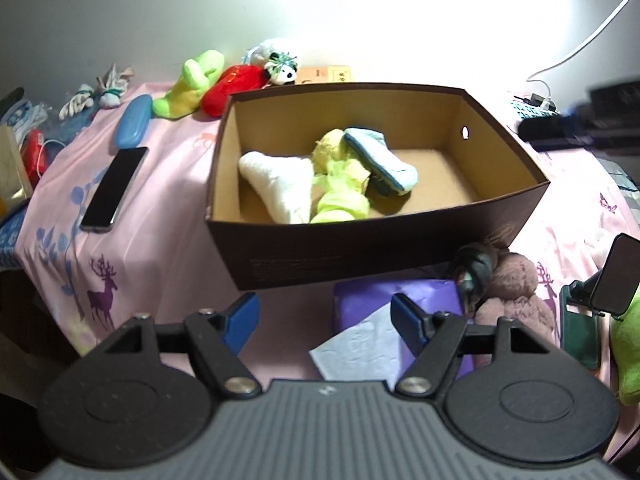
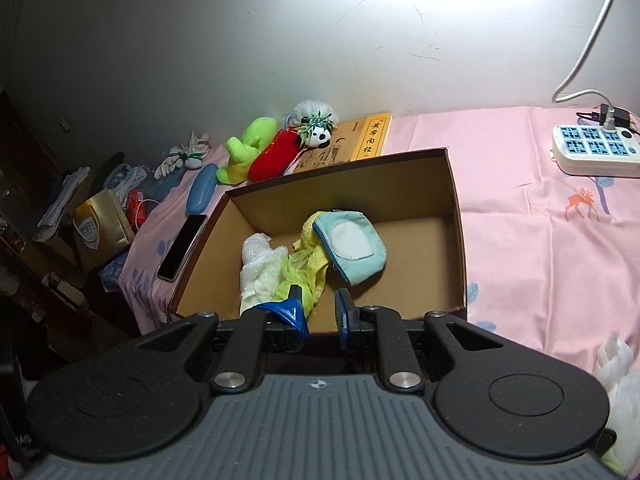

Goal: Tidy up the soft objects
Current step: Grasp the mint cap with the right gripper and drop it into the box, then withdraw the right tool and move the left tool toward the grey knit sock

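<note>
Between the parted, empty left gripper fingers lies a purple tissue pack; beyond, the cardboard box holds soft items. Right gripper fingers look nearly together, empty, over the box's near wall.

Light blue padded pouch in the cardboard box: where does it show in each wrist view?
Left wrist: light blue padded pouch lies centre frame, right of the yellow-green cloth.
Right wrist: pouch lies centre, just above the tongs.
Shared landmark: black phone left of the box.
</note>
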`<state>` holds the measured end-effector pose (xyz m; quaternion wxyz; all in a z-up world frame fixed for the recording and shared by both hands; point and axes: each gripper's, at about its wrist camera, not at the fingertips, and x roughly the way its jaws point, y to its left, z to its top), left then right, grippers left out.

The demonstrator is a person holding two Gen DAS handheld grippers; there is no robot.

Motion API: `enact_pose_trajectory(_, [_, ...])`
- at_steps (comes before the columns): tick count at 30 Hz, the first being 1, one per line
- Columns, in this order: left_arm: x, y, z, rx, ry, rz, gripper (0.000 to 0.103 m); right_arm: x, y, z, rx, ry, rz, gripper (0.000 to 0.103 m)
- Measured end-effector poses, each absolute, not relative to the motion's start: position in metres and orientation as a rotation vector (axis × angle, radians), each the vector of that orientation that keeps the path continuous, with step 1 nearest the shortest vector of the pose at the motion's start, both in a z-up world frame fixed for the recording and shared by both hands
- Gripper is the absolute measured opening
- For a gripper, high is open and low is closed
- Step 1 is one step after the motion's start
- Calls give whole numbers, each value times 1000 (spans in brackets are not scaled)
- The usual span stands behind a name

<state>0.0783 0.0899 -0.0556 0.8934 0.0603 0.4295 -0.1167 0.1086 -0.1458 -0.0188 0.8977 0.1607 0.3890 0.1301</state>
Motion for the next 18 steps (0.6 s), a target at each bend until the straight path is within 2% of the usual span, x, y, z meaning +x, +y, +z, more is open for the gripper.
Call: enact_pose_trajectory(18, [51, 9, -58, 188, 943, -230, 74, -10, -206, -56, 451, 772, 210, 4])
